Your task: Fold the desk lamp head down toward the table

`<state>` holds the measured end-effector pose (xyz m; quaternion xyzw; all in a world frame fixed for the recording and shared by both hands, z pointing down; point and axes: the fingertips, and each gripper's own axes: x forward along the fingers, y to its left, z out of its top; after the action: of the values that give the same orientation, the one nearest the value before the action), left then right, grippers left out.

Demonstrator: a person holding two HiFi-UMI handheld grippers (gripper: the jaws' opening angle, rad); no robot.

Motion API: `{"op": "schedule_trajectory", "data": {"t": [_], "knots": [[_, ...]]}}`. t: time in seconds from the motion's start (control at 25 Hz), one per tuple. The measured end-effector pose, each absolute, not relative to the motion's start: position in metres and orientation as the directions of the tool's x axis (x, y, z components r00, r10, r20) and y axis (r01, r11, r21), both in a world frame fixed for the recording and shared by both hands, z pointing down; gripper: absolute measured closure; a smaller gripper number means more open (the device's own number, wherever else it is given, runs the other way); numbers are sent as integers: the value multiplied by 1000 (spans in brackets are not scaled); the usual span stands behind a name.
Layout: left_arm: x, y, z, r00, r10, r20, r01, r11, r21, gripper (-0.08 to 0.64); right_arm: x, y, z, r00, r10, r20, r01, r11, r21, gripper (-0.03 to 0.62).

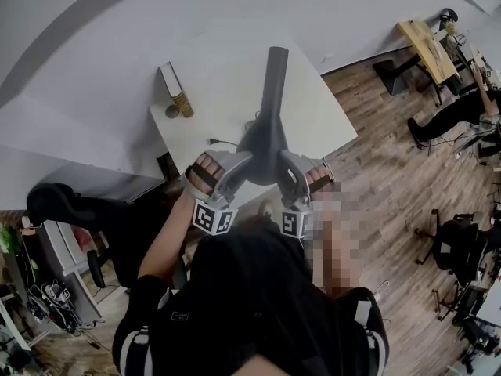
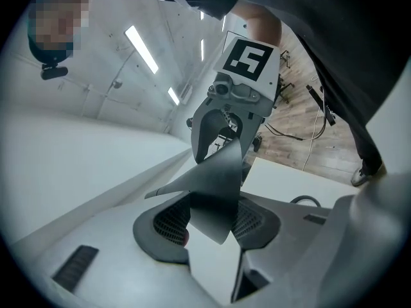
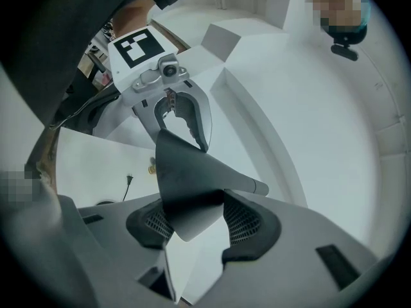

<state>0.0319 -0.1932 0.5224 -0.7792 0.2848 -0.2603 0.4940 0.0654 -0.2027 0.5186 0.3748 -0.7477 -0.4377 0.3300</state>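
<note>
— So, where is the lamp head, and what has hold of it?

— Right in front of you, over the near part of the white worktop, with the lamp arm running away from you. You hold it from both sides. The left gripper and the right gripper face each other, each with its fingers closed on the flared rim.

— Will it take a push?

— Probably. The shade looks like a thin, stiff shell, smooth and dark, so it may slide through the ribbed fingers if you pull. It is likely light, and the resistance should come from the hinge, which I cannot see. The rim is a fair hold. A grip nearer the neck, where the cone narrows into the arm, would likely twist less.

— Anything in the way?

— A plug with its cord lies on the worktop near the left gripper, roughly under the way down. A small gold-coloured thing and a white box sit at the far left edge, well apart from the lamp. Your own grippers could get pinched between rim and worktop.
</note>
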Motion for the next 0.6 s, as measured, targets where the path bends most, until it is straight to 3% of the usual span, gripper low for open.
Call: {"op": "schedule_trajectory", "data": {"t": [0.6], "knots": [[34, -213, 557, 640, -768, 20, -154, -153, -976, 387, 70, -220, 552, -475, -873, 112, -182, 222, 958, 360]]}}
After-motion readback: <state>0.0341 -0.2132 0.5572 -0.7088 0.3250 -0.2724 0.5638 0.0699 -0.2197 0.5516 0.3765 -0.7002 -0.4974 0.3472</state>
